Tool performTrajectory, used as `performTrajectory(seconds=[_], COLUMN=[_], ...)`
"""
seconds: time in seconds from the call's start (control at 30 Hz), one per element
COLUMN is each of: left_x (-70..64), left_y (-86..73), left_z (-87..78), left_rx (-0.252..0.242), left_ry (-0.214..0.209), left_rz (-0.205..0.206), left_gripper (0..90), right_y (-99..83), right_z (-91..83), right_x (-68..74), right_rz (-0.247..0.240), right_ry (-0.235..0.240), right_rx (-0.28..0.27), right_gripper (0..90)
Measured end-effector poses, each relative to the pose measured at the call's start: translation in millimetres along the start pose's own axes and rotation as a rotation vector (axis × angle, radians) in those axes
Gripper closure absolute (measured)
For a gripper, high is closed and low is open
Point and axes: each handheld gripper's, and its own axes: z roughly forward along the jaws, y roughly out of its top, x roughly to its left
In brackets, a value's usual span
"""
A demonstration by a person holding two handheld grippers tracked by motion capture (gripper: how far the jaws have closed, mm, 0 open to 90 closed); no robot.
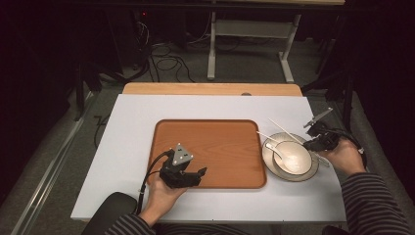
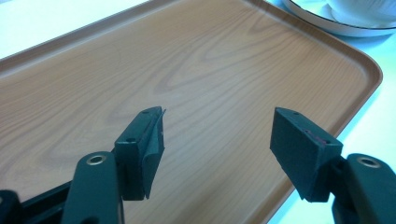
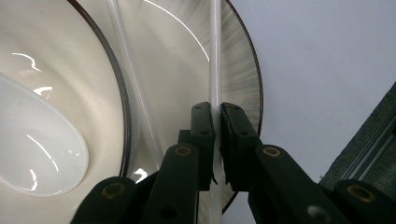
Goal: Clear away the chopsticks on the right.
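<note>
Jaws of the right gripper (image 3: 215, 140) are pinched on one white chopstick (image 3: 215, 51), which runs straight out between them across the rim of the plate (image 3: 245, 88); a second chopstick (image 3: 128, 70) lies loose just beside it, slanting over the plate toward the bowl (image 3: 60, 74), where a white spoon (image 3: 32, 144) rests. The hold is thin and near one end, so my judgement is that the smooth stick could pivot or slide out if it is lifted quickly, and its far length could nudge the loose chopstick or the spoon and rattle them off the dishes. The dishes sit near the right edge of the tabletop (image 1: 127, 132), just beside the wooden tray (image 1: 215, 147). The left gripper (image 2: 217, 140) hovers over the tray's near right part, jaws spread wide with nothing between them.
</note>
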Motion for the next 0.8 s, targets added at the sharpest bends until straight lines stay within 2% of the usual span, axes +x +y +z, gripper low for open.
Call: performTrajectory(seconds=[0.17,0.3,0.57,0.67,0.8], left_x=[0.1,0.2,1.2,1.7,2.0], left_y=[0.0,0.1,0.6,0.9,1.2], left_z=[-0.1,0.6,-0.9,-1.1,-1.0], left_rx=[0.001,0.0,-0.003,-0.003,-0.003], left_ry=[0.0,-0.002,-0.003,-0.003,-0.006], left_rz=[0.0,-0.003,-0.001,-0.001,-0.001], left_gripper=[35.5,35.5,35.5,35.5,35.5], right_y=[-2.1,-4.5,-9.8,-10.1,-10.7], right_z=[-0.5,-2.5,-26.6,-34.6,-56.0], right_x=[0.5,-0.7,-2.3,1.0,11.3], right_rz=[-0.007,0.006,0.036,0.033,0.034], right_ry=[-0.005,-0.002,-0.026,-0.033,-0.04], right_rx=[-0.012,-0.033,-0.104,-0.123,-0.173], right_gripper=[86.0,86.1,86.2,86.2,86.2])
